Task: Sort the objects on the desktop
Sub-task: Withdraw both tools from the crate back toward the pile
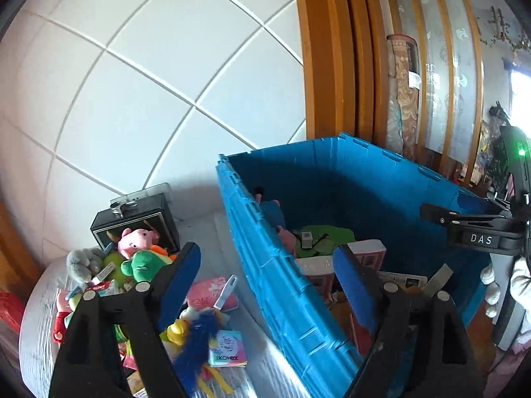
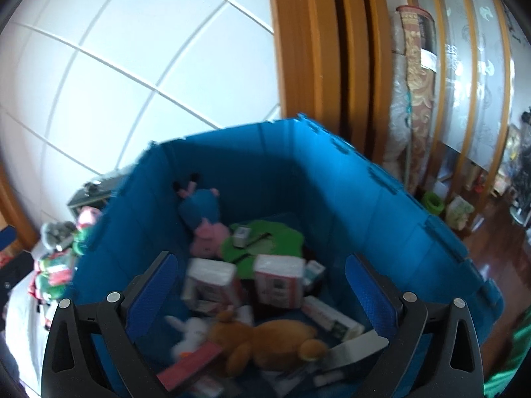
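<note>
Spreading wide with nothing between its blue pads, the left gripper (image 1: pixel 267 278) hangs astride the near wall of the blue crate (image 1: pixel 265 265): one finger over the table, the other over the crate's inside. The right gripper (image 2: pixel 260 285) is likewise splayed and empty, poised above the crate's contents.

Below it lie a brown plush bear (image 2: pixel 265 341), a small white plush toy (image 2: pixel 189 333), two white-and-red boxes (image 2: pixel 278 280), a flat green piece (image 2: pixel 265 242) and a blue-and-pink plush doll (image 2: pixel 202 219) leaning on the far wall; this view is blurred, so the smaller packets are hard to name.

Outside the crate, on the wrapped table (image 1: pixel 219 238), unsorted things remain: a pink plush pig (image 1: pixel 137 237), a green plush toy (image 1: pixel 142 263), a grey plush toy (image 1: pixel 81 262), a pink packet (image 1: pixel 210 293), a blue-feathered yellow toy (image 1: pixel 192 338) and a small Kotex packet (image 1: pixel 227 348). A black box (image 1: pixel 132 222) stands behind them against the white tiled wall (image 1: pixel 149 66).
</note>
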Tool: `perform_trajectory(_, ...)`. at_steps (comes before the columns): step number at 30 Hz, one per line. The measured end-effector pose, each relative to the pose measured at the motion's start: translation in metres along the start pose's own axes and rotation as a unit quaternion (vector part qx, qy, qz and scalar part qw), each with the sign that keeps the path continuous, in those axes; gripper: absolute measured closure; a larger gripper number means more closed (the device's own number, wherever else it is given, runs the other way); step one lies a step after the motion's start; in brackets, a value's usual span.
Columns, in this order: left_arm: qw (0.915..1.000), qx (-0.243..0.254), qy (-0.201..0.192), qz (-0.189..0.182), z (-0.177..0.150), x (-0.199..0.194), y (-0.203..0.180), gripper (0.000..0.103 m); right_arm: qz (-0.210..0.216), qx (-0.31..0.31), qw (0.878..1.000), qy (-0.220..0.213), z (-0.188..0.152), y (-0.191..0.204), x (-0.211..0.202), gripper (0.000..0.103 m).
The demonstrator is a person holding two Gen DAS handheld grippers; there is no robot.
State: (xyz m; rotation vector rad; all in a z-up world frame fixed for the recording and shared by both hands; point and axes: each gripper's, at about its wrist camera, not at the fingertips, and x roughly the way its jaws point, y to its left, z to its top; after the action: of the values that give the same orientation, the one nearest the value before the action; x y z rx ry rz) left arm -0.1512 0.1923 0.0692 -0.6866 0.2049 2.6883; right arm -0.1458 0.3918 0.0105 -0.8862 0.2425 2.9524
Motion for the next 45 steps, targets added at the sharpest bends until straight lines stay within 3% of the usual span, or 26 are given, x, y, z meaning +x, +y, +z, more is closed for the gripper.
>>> perform_trajectory(5, 0.9993, -0.032, -0.006, 0.021, -0.017, -0.023, 0.043, 0.021, 0.045, -0.038, 0.998, -0.029, -0.004, 0.056, -0.026, 0.000)
perform_trajectory(12, 0.9926, -0.086, -0.009, 0.086, -0.055, -0.057, 0.125, 0.021, 0.116, -0.103, 0.987, -0.041, -0.018, 0.150, -0.040, 0.000)
perform_trajectory(24, 0.9650, -0.180, 0.061, 0.181, -0.150, -0.080, 0.259, 0.021, 0.203, -0.157, 0.966, 0.031, -0.066, 0.273, -0.014, 0.000)
perform_trajectory(31, 0.9506, -0.211, 0.115, 0.196, -0.217, -0.066, 0.316, 0.021, 0.196, -0.155, 0.963, 0.097, -0.104, 0.301, 0.030, 0.000)
perform_trajectory(39, 0.9415, -0.233, 0.183, 0.160, -0.292, -0.010, 0.359, 0.021, 0.160, -0.130, 0.961, 0.181, -0.150, 0.304, 0.096, 0.000)
perform_trajectory(42, 0.9433, -0.224, 0.194, 0.150, -0.309, 0.008, 0.366, 0.021, 0.150, -0.120, 0.960, 0.204, -0.168, 0.301, 0.116, 0.000)
perform_trajectory(45, 0.9508, -0.193, 0.200, 0.136, -0.316, 0.030, 0.366, 0.021, 0.127, -0.107, 0.962, 0.216, -0.182, 0.296, 0.134, 0.000)
